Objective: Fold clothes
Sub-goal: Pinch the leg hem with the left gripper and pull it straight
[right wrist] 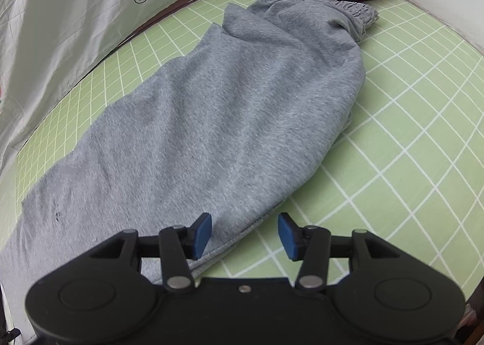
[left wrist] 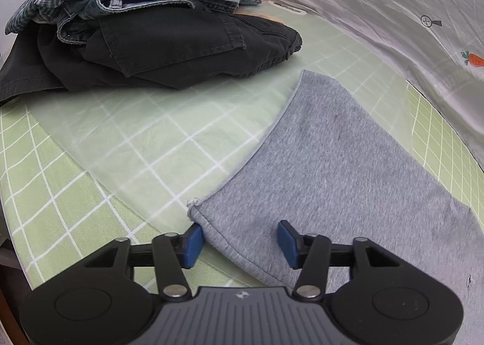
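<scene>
The grey sweatpants [right wrist: 211, 109] lie flat along the green checked desk [right wrist: 408, 121], legs stacked, waistband at the far end from the right gripper [right wrist: 244, 234] and the leg hems at the near end under both tools. The left gripper [left wrist: 240, 243] hangs over one hem corner: its left finger [left wrist: 193, 243] sits just outside the cloth edge, its right finger [left wrist: 287, 242] above the fabric, and the hem runs between them. Both pairs of fingers stand apart, pressing nothing.

On the right, the left finger [right wrist: 202, 236] is over the cloth and the other is over bare desk, with the side edge of the leg passing between.

The risks from here, as I judge them:
- Closing without dipping lower could pinch only the top leg, so the lower one stays behind and the fold splits.
- The left grip sits very close to the corner; a thin bite may slip out when lifted.
- Uneven lifting by the two hands would skew the fold toward the waistband.
- The pile of dark clothes [left wrist: 181, 42] beyond the left fingers could be snagged by a wide sweep.
</scene>
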### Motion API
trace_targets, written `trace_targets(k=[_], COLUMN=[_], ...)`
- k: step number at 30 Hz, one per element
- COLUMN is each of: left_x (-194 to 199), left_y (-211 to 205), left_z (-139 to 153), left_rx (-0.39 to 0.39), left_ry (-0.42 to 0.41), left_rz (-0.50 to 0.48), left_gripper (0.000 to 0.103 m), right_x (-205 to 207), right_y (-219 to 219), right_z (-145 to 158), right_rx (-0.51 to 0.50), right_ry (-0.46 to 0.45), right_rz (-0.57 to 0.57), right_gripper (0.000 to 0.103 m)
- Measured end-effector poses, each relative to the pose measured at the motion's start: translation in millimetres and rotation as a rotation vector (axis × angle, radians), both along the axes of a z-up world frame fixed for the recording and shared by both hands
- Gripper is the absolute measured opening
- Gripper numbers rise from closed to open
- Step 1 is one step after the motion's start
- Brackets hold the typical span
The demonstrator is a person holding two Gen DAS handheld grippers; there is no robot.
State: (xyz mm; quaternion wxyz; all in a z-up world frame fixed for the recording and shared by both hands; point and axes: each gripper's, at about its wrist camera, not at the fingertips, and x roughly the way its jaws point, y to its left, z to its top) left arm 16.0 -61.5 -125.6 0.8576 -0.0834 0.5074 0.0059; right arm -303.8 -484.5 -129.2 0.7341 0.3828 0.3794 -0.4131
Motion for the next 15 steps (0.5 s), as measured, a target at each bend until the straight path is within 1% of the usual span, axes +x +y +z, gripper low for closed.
trace_targets(k=[1, 2, 3, 6, 9, 13, 14, 15], left_x=[0, 1, 1, 2, 8, 19, 22, 25], left_y=[-2, -3, -3, 2, 13, 41, 49, 58], left_z=[0, 2, 4, 13, 20, 19, 18, 15], left_rx=[0.016, 0.018, 0.021, 0.041, 0.046, 0.114, 0.126, 0.121], left_ry=[0.000, -0.009, -0.019, -0.059, -0.084, -0.093, -0.090, -0.082], left_rz=[-0.005, -0.009, -0.011, 0.008, 0.047, 0.137, 0.163, 0.191], left_gripper=[0.012, 0.011, 0.005, 0.005, 0.005, 0.005, 0.005, 0.005], right_x=[-1, -1, -2, -5, -8, -11, -12, -13], right_y=[0, 0, 0, 0, -1, -3, -3, -4], right_z=[0, 0, 0, 1, 1, 2, 3, 3], right_rx=[0.001, 0.000, 0.000, -0.004, -0.006, -0.005, -0.005, -0.006], right_ry=[0.002, 0.003, 0.005, 0.007, 0.005, -0.001, -0.003, -0.008], right_rz=[-0.004, -0.007, -0.011, -0.025, -0.037, -0.050, -0.054, -0.059], right_gripper=[0.050, 0.050, 0.050, 0.050, 0.050, 0.051, 0.051, 0.052])
